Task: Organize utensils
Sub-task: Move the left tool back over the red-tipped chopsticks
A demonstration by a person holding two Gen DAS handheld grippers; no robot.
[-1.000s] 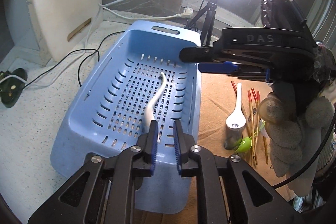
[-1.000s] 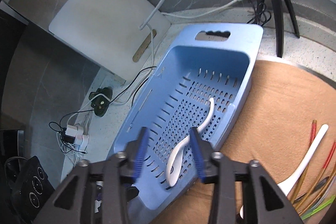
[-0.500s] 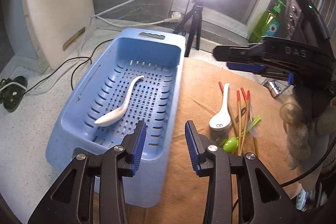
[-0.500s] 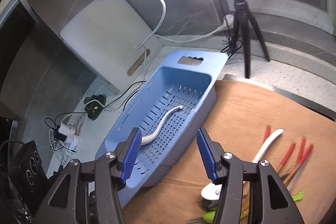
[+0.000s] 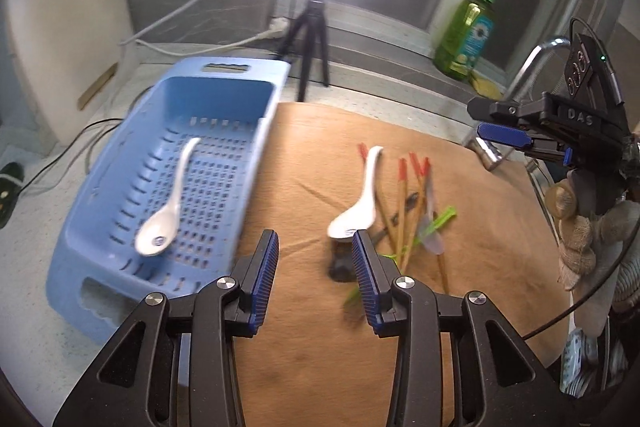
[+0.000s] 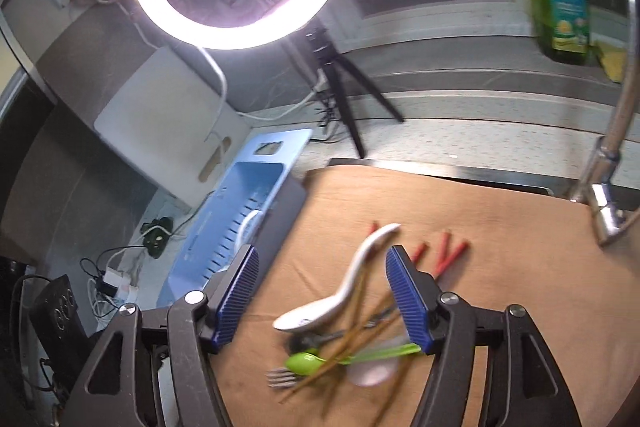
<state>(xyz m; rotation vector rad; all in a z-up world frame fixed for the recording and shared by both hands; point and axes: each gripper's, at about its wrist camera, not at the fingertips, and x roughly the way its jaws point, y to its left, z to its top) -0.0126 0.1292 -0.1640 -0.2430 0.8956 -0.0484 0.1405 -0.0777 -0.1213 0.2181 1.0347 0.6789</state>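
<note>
**Both grippers empty above the utensil pile**

The left gripper hangs over the brown mat with its jaws partly apart and nothing between them. The right gripper has just been opening its jaws, which stand wide over the loose white ceramic spoon and red-tipped wooden chopsticks without touching them. A second white ceramic spoon lies inside the blue perforated plastic basket on the worktop.

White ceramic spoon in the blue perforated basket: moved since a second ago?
Yes. The white ceramic spoon was between the left gripper's fingers; now it lies free on the blue perforated basket's floor, bowl nearest the camera.
</note>
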